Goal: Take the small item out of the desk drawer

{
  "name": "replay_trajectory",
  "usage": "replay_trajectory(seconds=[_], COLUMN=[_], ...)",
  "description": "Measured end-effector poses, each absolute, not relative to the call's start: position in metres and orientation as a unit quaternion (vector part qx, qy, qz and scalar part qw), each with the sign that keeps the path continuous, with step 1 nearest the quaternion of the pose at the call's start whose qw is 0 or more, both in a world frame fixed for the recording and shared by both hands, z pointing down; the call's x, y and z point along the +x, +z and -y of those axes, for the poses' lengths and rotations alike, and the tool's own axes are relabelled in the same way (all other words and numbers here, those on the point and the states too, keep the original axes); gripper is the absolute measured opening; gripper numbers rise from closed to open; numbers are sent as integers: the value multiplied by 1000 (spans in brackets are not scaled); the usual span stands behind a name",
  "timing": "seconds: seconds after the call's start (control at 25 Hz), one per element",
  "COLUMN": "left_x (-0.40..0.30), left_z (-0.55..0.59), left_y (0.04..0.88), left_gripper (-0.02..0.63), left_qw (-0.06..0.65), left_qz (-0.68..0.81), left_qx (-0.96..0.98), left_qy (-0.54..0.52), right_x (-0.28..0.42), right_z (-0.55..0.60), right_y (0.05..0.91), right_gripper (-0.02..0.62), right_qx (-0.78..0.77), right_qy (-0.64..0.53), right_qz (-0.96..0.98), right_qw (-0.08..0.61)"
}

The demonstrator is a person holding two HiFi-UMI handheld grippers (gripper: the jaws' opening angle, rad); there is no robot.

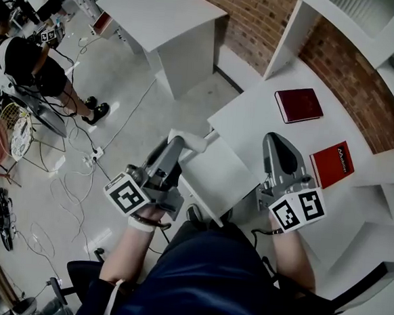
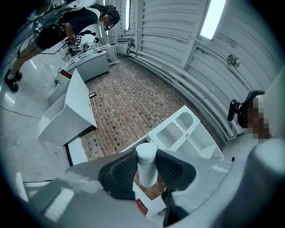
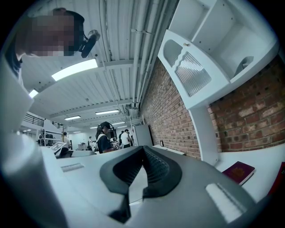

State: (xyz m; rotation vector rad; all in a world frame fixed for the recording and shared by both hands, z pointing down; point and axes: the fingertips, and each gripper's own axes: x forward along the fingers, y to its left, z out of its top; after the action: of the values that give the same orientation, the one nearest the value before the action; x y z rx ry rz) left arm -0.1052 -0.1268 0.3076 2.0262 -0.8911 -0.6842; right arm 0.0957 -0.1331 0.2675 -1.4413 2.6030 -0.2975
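The small white cylinder (image 2: 145,156) is clasped between the ribbed pads of the left hand-held gripper (image 2: 147,174). Its flat end stands out past the jaw tips and its body is pinched from both sides. In the head view it is seen at the tip of that gripper, just above the near edge of what appears to be the pulled-out drawer (image 1: 216,179), so the item is judged to be out of the drawer but not yet set down.

The right hand-held gripper (image 3: 142,153) is clenched, its jaws meeting at the tips with nothing between them. It is held over the white surface (image 1: 254,117).

For this step to be done well, the pinch should be held evenly. A smooth round body is likely to roll or slide between the pads if the pressure is eased or the gripper is tipped sharply. The item is best carried level and clear of the drawer front. A bare patch of the surface should be chosen, well apart from the dark red book (image 1: 298,104) and the brighter red book (image 1: 332,164). The cylinder should be lowered until its base is felt to rest before the jaws are released. The free right gripper could be used to steady or push the drawer.
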Motion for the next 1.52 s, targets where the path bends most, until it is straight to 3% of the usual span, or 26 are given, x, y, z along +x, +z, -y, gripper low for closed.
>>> replay_trajectory(seconds=[1.52], left_x=[-106], left_z=[128], left_y=[315], left_gripper=[141], left_qw=[416], left_qz=[341], left_qx=[799], left_qy=[-271], right_x=[91], right_z=[136], right_y=[269], right_gripper=[2], right_qx=[-480], right_qy=[-94], right_qz=[-869], right_qw=[70])
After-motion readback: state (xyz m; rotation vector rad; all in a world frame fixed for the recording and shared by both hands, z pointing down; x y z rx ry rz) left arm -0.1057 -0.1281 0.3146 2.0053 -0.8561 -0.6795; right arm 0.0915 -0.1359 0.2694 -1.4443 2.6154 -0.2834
